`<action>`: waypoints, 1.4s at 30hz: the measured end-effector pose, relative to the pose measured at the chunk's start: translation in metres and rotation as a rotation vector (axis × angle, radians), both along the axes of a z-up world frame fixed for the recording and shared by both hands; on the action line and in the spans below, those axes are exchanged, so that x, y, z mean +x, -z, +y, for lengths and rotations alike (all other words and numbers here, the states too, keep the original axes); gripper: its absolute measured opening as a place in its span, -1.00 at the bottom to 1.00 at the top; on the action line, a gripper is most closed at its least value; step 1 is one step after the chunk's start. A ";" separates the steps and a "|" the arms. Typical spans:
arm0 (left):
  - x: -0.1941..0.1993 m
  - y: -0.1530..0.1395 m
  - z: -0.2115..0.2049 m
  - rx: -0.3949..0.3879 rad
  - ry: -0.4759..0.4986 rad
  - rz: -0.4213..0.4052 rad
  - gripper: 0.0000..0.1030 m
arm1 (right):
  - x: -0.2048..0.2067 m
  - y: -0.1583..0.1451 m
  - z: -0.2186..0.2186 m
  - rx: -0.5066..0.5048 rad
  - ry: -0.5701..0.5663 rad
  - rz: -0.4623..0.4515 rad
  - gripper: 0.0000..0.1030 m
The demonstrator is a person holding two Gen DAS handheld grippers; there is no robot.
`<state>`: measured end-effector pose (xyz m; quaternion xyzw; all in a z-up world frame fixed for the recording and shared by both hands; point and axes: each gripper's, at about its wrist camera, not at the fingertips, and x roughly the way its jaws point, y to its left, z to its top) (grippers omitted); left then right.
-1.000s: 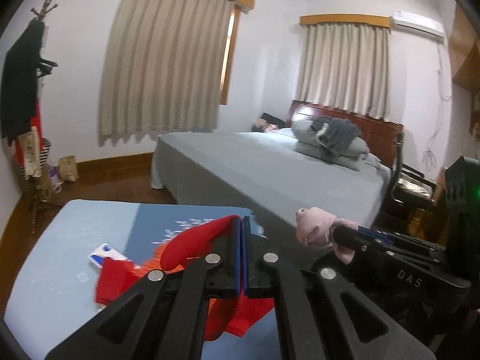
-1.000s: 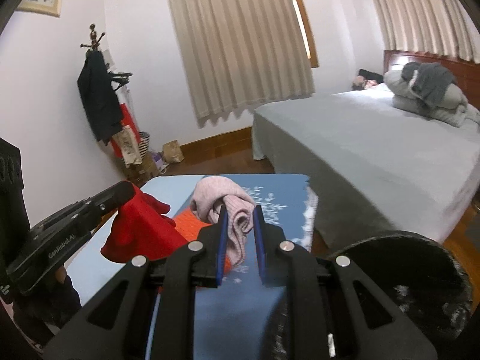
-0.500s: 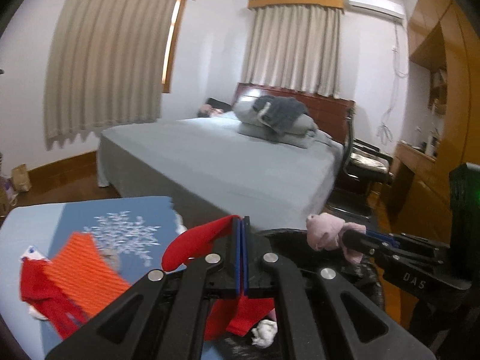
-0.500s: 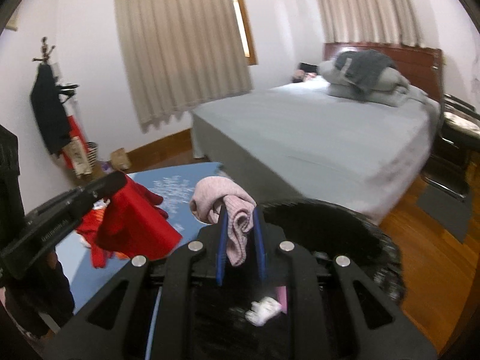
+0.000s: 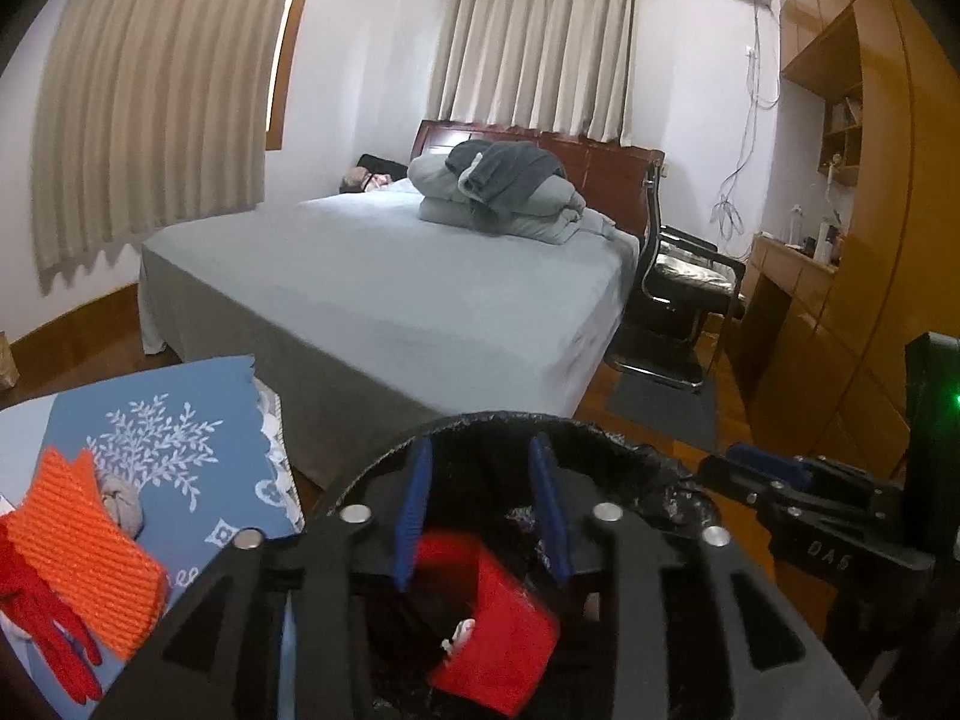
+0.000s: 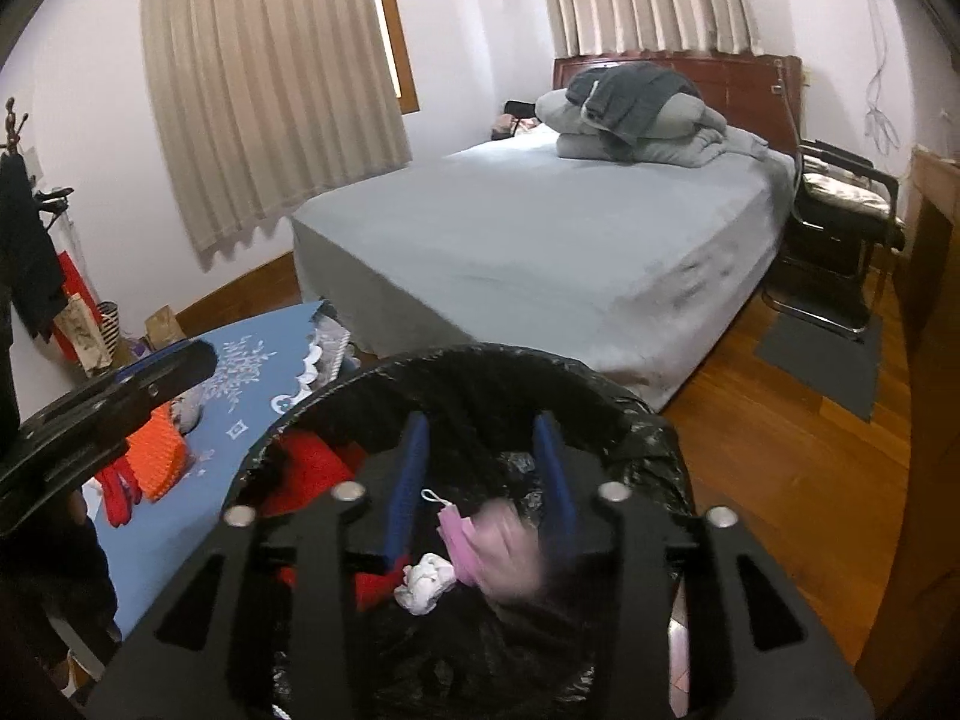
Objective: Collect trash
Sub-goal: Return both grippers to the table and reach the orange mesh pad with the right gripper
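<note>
**Both claws spread over the lined bin**

The left gripper (image 5: pixel 480 507) hangs above the black-lined trash bin (image 5: pixel 606 444) with its blue fingers (image 5: pixel 411 510) spread wide and nothing between them. Just below and slightly toward the camera from the fingertips, a red cloth (image 5: pixel 498 630) lies inside the bin, blurred.

The right gripper (image 6: pixel 480 486) is likewise spread and empty above the same trash bin (image 6: pixel 654 420). Beneath its fingertips a pink cloth (image 6: pixel 507 552) shows as a blur inside the liner, beside a pink face mask (image 6: pixel 451 525) and a white crumpled tissue (image 6: pixel 427 582); red fabric sits at the bin's left side.

Left of both claws, beyond the bin's rim, a blue patterned tablecloth (image 5: pixel 174 438) carries an orange knitted piece (image 5: pixel 84 546), a red glove (image 5: pixel 54 636) and a small grey bundle (image 5: pixel 123 507).

Farther ahead stands a bed (image 5: pixel 384 264) with folded grey bedding (image 5: pixel 504 198), a black chair (image 5: pixel 684 276) to its right, and curtains (image 5: pixel 150 96) on the walls.
</note>
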<state>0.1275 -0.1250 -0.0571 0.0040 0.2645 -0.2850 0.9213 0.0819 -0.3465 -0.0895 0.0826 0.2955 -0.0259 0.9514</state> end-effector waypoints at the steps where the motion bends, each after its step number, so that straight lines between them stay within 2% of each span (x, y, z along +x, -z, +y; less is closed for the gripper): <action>1: 0.000 0.001 0.003 0.001 -0.008 0.004 -0.10 | -0.001 0.001 -0.001 0.000 0.004 -0.001 -0.03; 2: 0.000 0.001 0.005 0.002 -0.016 0.004 -0.06 | -0.001 0.001 -0.001 0.002 0.006 -0.001 0.05; 4: 0.001 0.001 0.013 0.007 -0.038 0.003 0.02 | -0.003 0.001 0.000 0.002 0.016 -0.010 0.49; 5: 0.001 0.001 0.018 0.010 -0.054 0.002 0.08 | -0.004 -0.001 0.001 0.001 0.019 -0.017 0.58; 6: 0.001 0.001 0.021 0.012 -0.066 0.000 0.20 | -0.004 -0.002 0.003 -0.001 0.023 -0.026 0.74; 7: 0.000 0.001 0.027 0.012 -0.086 -0.006 0.32 | -0.004 -0.004 0.005 -0.003 0.025 -0.033 0.80; 10: -0.002 -0.003 0.047 0.024 -0.145 -0.032 0.53 | -0.001 -0.007 0.014 -0.003 0.011 -0.036 0.86; 13: -0.004 -0.005 0.067 0.044 -0.201 -0.061 0.62 | 0.005 -0.008 0.028 0.002 -0.016 -0.037 0.86; 22: -0.004 0.004 0.151 0.120 -0.411 -0.079 0.63 | 0.037 -0.009 0.097 0.025 -0.154 -0.041 0.86; 31: -0.002 0.026 0.234 0.167 -0.608 -0.039 0.63 | 0.070 -0.005 0.167 0.029 -0.282 -0.035 0.86; 35: 0.000 0.036 0.259 0.184 -0.665 -0.020 0.63 | 0.083 0.004 0.204 0.017 -0.348 -0.015 0.86; 42: 0.005 0.049 0.281 0.195 -0.708 0.002 0.63 | 0.103 0.019 0.255 -0.003 -0.441 0.006 0.86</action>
